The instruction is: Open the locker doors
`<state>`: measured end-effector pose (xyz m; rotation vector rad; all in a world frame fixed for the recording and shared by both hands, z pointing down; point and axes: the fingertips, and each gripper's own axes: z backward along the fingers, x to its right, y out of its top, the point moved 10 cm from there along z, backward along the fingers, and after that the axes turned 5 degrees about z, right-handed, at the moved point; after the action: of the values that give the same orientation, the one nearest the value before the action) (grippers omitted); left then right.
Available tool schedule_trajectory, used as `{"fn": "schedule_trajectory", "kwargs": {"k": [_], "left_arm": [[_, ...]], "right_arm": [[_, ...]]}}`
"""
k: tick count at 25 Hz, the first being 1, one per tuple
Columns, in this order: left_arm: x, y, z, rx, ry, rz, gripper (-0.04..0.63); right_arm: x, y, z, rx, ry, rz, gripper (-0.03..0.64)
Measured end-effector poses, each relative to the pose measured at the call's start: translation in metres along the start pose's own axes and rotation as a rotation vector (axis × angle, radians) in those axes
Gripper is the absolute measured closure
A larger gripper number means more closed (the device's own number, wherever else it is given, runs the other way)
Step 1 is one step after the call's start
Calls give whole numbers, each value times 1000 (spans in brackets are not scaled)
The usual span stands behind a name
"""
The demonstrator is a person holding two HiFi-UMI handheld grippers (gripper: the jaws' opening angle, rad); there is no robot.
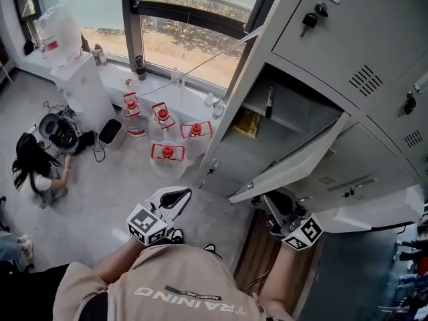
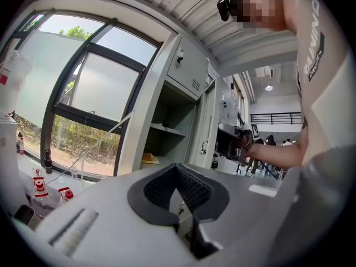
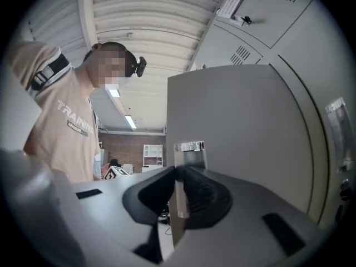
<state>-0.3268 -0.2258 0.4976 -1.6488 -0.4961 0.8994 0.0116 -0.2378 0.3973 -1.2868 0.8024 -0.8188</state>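
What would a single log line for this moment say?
right gripper: shut on locker door edge | left gripper: shut, empty | locker door: open

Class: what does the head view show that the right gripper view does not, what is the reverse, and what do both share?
Only the head view: clear plastic water bottles with red caps on the grey floor under the window, and a dark-haired person crouching at the left. Only the right gripper view: the right claw shut on the edge of the open grey metal locker door, and the ribbed white ceiling. Both: that door, the grey metal lockers with vent slots, the wearer's beige T-shirt.
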Motion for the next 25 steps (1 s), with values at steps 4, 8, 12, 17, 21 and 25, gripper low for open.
{"fn": "schedule_trajectory", "kwargs": {"k": [4,8,12,17,21,25], "left_arm": [[25,-4,-9,-2,7,3,591],[54,-6,-21,5,7,9,591],[76,-9,-28,11,31,4,591],[99,-14,-34,25,73,0,591],[118,-22,-38,16,90,2,591],[134,-29,-42,-1,107,2,591]], "right_arm": [[1,1,25,19,61,-22,588],[6,2,52,46,126,-55,588],[11,6,73,31,177,-45,588],[18,7,88,32,223,-40,588],[21,4,105,64,223,-47,588],[24,4,119,83,224,-43,588]]}}
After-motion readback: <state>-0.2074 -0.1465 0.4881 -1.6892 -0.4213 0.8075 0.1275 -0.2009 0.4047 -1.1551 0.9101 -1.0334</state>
